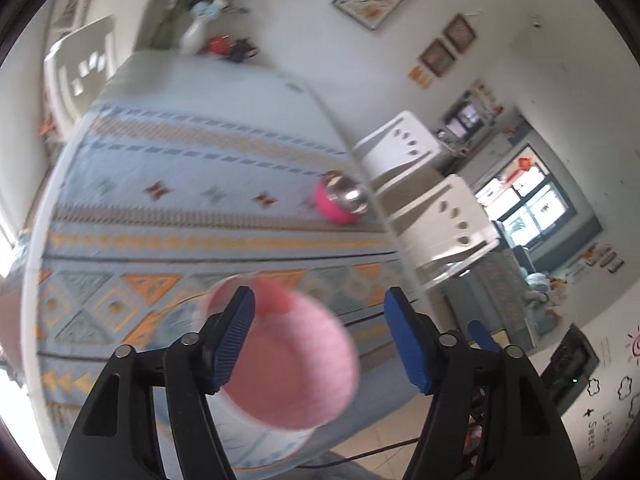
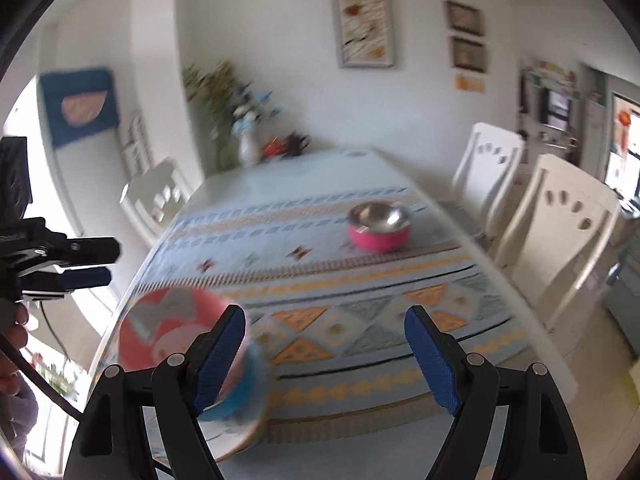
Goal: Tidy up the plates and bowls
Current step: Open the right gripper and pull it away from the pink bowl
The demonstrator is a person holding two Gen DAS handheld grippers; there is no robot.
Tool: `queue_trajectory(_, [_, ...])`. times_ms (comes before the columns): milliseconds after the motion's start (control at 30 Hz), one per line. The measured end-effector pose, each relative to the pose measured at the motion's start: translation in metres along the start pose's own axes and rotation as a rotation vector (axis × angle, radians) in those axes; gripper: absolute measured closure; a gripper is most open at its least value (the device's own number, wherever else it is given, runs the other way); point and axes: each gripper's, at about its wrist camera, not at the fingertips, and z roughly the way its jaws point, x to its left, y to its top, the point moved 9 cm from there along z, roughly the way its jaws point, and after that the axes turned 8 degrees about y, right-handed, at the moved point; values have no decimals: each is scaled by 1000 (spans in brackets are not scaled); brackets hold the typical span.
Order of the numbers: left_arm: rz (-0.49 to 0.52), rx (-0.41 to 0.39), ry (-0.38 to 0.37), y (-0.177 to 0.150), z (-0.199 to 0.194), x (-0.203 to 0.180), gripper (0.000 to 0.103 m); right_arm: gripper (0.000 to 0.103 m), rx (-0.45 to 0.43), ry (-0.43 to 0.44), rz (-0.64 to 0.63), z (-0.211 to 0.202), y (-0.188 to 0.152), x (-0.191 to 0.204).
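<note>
A pink bowl (image 1: 298,364) sits on a white plate (image 1: 272,446) at the table's near edge, blurred, just in front of my open left gripper (image 1: 326,334). In the right wrist view the same bowl (image 2: 172,332) shows a pink inside and blue outside, on the plate (image 2: 236,436), partly behind the left finger of my open right gripper (image 2: 328,356). A pink bowl with a steel inside (image 1: 340,200) (image 2: 378,226) stands farther back toward the table's right edge. The left gripper (image 2: 86,270) shows at the left of the right wrist view.
The table carries a patterned blue and orange cloth (image 2: 320,280). Two white chairs (image 2: 556,232) stand along its right side and one (image 2: 156,196) at its left. A white vase with flowers (image 2: 248,148) and small dark items stand at the far end.
</note>
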Motion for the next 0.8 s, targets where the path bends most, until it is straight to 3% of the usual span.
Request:
queue_trajectory(133, [52, -6, 23, 4, 19, -54, 32, 17, -76, -27, 85, -22, 20, -54])
queue_trajectory(233, [45, -29, 115, 11, 46, -82, 31, 12, -103, -25, 142, -29, 36, -100])
queue_trajectory(300, [-68, -69, 229, 21, 68, -86, 31, 11, -92, -8, 160, -24, 42, -137])
queue_trajectory(367, [-293, -131, 365, 23, 81, -73, 31, 11, -55, 19, 148, -13, 39, -165])
queue_trajectory(400, [-428, -133, 453, 16, 92, -63, 31, 11, -21, 28, 139, -6, 35, -178])
queue_trajectory(467, [-551, -71, 574, 3, 117, -56, 31, 11, 75, 58, 126, 14, 15, -210])
queue_trajectory(533, [-590, -41, 673, -4, 135, -59, 31, 11, 142, 74, 131, 32, -4, -232])
queue_trajectory(667, [-534, -45, 847, -8, 154, -77, 31, 11, 321, 50, 43, 75, -37, -254])
queue_trajectory(733, [-469, -41, 944, -10, 164, -88, 31, 11, 313, 110, -26, 86, -37, -243])
queue_trajectory(800, [-420, 3, 971, -12, 183, -101, 31, 11, 276, 162, -32, 92, -34, -236])
